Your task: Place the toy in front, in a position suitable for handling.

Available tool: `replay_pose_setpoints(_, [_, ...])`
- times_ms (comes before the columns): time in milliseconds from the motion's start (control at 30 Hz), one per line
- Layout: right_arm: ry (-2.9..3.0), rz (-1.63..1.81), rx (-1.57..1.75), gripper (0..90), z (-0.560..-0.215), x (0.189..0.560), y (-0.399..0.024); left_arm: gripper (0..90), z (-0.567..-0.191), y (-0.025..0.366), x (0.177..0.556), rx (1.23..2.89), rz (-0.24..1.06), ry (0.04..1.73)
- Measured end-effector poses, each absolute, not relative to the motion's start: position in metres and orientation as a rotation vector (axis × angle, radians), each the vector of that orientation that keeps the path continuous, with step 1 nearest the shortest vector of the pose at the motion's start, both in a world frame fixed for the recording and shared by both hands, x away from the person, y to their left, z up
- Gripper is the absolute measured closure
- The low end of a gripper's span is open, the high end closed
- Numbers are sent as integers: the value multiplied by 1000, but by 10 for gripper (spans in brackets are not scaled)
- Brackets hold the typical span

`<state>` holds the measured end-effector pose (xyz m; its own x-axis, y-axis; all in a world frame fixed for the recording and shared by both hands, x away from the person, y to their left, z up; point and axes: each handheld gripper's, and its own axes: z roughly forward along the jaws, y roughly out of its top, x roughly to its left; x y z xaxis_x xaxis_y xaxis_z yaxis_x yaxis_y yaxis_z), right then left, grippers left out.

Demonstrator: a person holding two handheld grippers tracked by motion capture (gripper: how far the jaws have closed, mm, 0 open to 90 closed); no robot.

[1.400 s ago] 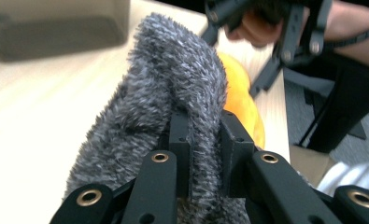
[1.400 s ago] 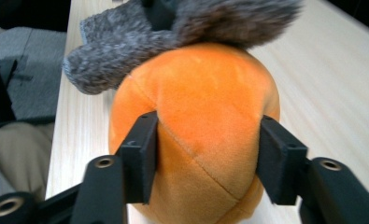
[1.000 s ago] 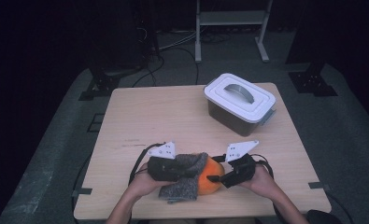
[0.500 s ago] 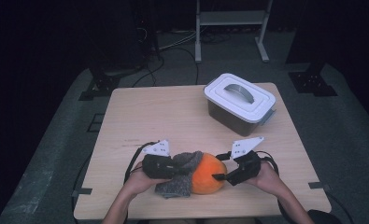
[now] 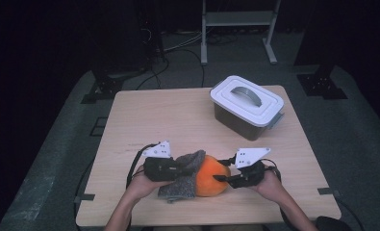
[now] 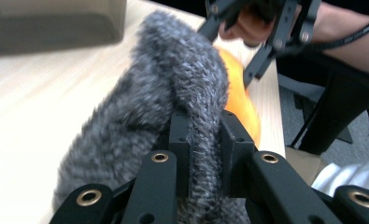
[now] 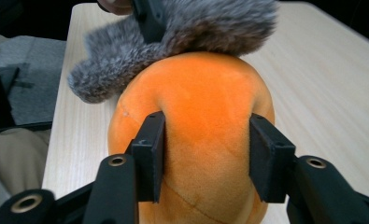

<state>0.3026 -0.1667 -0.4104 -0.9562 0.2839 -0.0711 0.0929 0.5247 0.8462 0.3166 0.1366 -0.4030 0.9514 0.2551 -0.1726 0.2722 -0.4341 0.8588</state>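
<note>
An orange plush ball (image 5: 210, 179) lies near the table's front edge, with a grey fuzzy knit piece (image 5: 185, 175) draped over its left side. My left gripper (image 5: 180, 168) is shut on a fold of the grey piece (image 6: 163, 93), its jaws (image 6: 204, 140) pinching the fuzz. My right gripper (image 5: 221, 177) comes at the ball from the right. Its jaws have just been closing, and the pads (image 7: 205, 149) now press dents into the orange plush (image 7: 205, 102). The grey piece (image 7: 182, 32) covers the ball's far side in the right gripper view.
A dark bin with a white handled lid (image 5: 247, 106) stands at the back right of the wooden table (image 5: 168, 120). A metal stand and cables lie on the floor beyond the table. The person's forearms enter from the bottom edge.
The left gripper has drawn the grey piece a little to the left, so more of the orange ball shows. The right gripper's jaws have closed onto the ball.
</note>
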Motion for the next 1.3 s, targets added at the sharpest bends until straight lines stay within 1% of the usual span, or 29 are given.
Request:
replay_pose_setpoints(67, [2581,1395,339,492,-412,305,-170,778,-408,136,317,2065,-24,381])
replay_pose_setpoints(100, [2607,1380,380,474,-414,309,-176,778,-411,134,317,2089,-30,374])
replay_pose_setpoints(200, [2659,1413,453,372,-415,316,-184,778,-413,132,317,2086,-50,368])
replay_pose_setpoints(267, [2672,1453,504,298,-414,317,-184,778,-413,129,316,2083,-90,341])
replay_pose_setpoints(333, [2674,1462,531,258,-414,318,-182,778,-413,128,316,2086,-102,326])
replay_pose_setpoints(433, [2672,1450,565,257,-416,319,-177,776,-412,124,314,2089,-114,311])
replay_pose_setpoints(467, [2667,1450,575,299,-418,319,-176,776,-411,124,314,2089,-107,317])
replay_pose_setpoints(500, [2652,1432,534,391,-418,314,-175,777,-408,127,315,2072,-82,331])
replay_pose_setpoints(567, [2630,1415,465,447,-415,309,-173,777,-406,129,315,2058,-66,342])
replay_pose_setpoints(600, [2630,1415,465,447,-415,309,-173,777,-404,130,315,2036,-47,362])
replay_pose_setpoints(633, [2612,1412,386,466,-414,303,-171,776,-400,133,317,2006,-30,385])
replay_pose_setpoints(733, [2606,1408,339,459,-413,299,-167,776,-400,133,317,2011,-27,384])
replay_pose_setpoints(767, [2613,1414,349,438,-413,299,-166,776,-402,133,316,2012,-38,381])
replay_pose_setpoints(800, [2623,1422,359,395,-412,301,-166,777,-404,132,316,2014,-52,378])
replay_pose_setpoints(833, [2652,1448,418,304,-409,306,-168,777,-406,129,315,2016,-77,359])
replay_pose_setpoints(867, [2652,1448,418,304,-409,306,-168,778,-406,129,315,2016,-77,359])
replay_pose_setpoints(900, [2666,1483,474,266,-408,311,-170,777,-407,124,313,2027,-109,323])
replay_pose_setpoints(967, [2677,1475,487,264,-410,312,-168,777,-408,119,310,2041,-115,301])
replay_pose_setpoints(1000, [2681,1449,490,283,-412,311,-166,777,-408,118,310,2043,-115,301])
replay_pose_setpoints(1033, [2682,1442,497,339,-413,310,-165,777,-407,118,310,2041,-107,304])
replay_pose_setpoints(1067, [2682,1442,497,339,-413,310,-165,777,-407,118,310,2041,-107,304])
replay_pose_setpoints(1133, [2630,1425,457,481,-412,305,-165,777,-405,121,312,2031,-88,317])
replay_pose_setpoints(1200, [2532,1446,386,556,-407,298,-164,777,-399,124,312,2012,-78,317])
replay_pose_setpoints(1233, [2503,1459,368,558,-406,296,-163,777,-393,126,311,1985,-40,310])
replay_pose_setpoints(1300, [2482,1443,311,556,-405,295,-159,777,-392,126,312,1989,-20,315])
